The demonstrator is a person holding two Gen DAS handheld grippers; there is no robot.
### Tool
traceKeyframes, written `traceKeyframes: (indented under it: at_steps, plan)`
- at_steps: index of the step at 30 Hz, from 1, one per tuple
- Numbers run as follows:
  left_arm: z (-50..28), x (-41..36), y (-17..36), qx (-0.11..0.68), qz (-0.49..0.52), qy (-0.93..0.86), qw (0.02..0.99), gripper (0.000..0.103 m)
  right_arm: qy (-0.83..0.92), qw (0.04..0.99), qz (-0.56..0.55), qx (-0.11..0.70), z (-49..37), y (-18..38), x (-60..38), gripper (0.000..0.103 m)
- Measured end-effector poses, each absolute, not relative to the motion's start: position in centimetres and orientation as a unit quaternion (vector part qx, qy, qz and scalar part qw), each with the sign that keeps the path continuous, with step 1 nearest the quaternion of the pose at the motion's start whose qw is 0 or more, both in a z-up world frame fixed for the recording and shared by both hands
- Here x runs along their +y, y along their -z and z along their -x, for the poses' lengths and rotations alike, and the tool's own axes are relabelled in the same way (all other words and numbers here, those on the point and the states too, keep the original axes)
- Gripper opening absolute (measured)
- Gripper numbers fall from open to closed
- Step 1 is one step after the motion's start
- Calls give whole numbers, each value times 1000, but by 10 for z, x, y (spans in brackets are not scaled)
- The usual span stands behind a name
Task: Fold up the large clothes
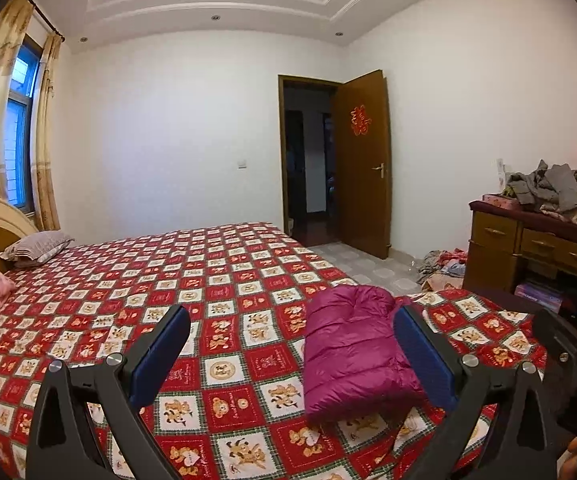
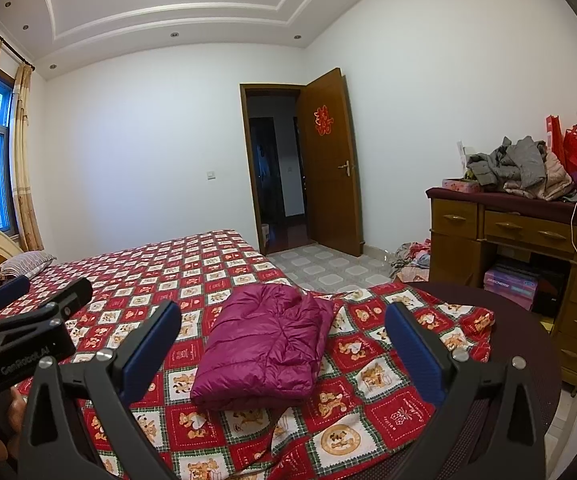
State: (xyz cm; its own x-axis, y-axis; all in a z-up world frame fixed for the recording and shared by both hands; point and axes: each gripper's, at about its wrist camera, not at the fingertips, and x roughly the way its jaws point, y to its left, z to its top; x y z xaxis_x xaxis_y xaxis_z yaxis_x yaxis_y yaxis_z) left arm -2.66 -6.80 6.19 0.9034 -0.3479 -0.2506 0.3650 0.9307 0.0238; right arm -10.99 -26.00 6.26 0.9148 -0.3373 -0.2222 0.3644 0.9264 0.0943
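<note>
A magenta puffer jacket (image 1: 348,352) lies folded into a compact rectangle on the red bear-patterned bedspread (image 1: 216,280); it also shows in the right wrist view (image 2: 264,344). My left gripper (image 1: 292,320) is open and empty, held above the bed with the jacket just inside its right finger. My right gripper (image 2: 284,316) is open and empty, hovering over the jacket without touching it. The left gripper (image 2: 40,296) shows at the left edge of the right wrist view.
A wooden dresser (image 2: 528,236) piled with grey clothes (image 2: 508,168) stands at the right. More clothes (image 2: 412,260) lie on the tiled floor. Pillows (image 1: 36,246) sit at the headboard. A dark round surface (image 2: 508,320) lies under the bedspread's corner. The door (image 2: 328,160) is open.
</note>
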Motion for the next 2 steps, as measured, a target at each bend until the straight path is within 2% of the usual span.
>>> traceKeyframes:
  at_steps: [2]
  plan:
    - [23,-67,-61,127,-33,180,975,102,180,976,-66,103,110,-62,-260,103]
